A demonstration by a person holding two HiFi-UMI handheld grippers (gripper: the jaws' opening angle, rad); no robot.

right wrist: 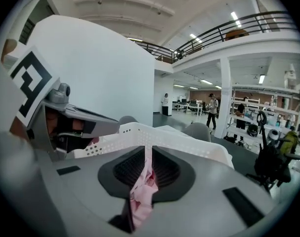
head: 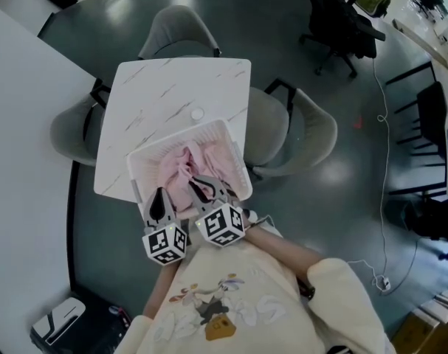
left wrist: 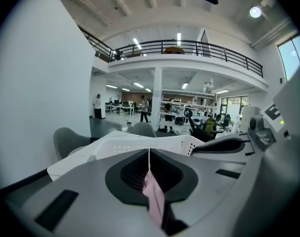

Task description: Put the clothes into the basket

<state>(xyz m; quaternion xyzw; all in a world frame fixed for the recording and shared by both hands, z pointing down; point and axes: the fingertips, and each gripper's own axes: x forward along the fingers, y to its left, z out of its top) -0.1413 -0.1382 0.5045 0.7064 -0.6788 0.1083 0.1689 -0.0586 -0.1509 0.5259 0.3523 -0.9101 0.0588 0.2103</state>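
- Clothes point(head: 185, 169): pale pink fabric, crumpled, heaped inside the white basket point(head: 218, 128). Folds rise to about rim level.
- Basket: rectangular, perforated plastic walls. It sits on the near edge of the table point(head: 172, 87), and its near corner overhangs that edge.
- Left gripper point(head: 159, 203): jaws closed on a thin fold of the pink cloth. In the left gripper view the strip point(left wrist: 153, 196) hangs from between the closed pads.
- Right gripper point(head: 201, 189): jaws clamped on a thicker bunch of the same pink cloth point(right wrist: 142, 191), seen in the right gripper view.
- The two grippers sit just beside each other at the basket's near side, both angled slightly down.
- Table: square white top with grey marble veining. A small round white item point(head: 197, 113) lies near its centre; I can't tell what it is.
- Three grey padded chairs ring the table: far side point(head: 179, 32), left point(head: 69, 127) and right point(head: 305, 131).
- Floor: dark grey and glossy. A white cable point(head: 382, 161) trails across it at right.
- Black office chair point(head: 342, 21) stands at upper right, and a white wall panel point(head: 17, 161) runs down the left.
- The gripper views show an open-plan hall with a railed mezzanine point(left wrist: 189, 48), ceiling lights, desks and people far off.
- The person wears a cream sweatshirt point(head: 231, 301) with a cartoon print; its lettering is not readable.
- Marker cubes point(head: 222, 224) carry black-and-white square codes.
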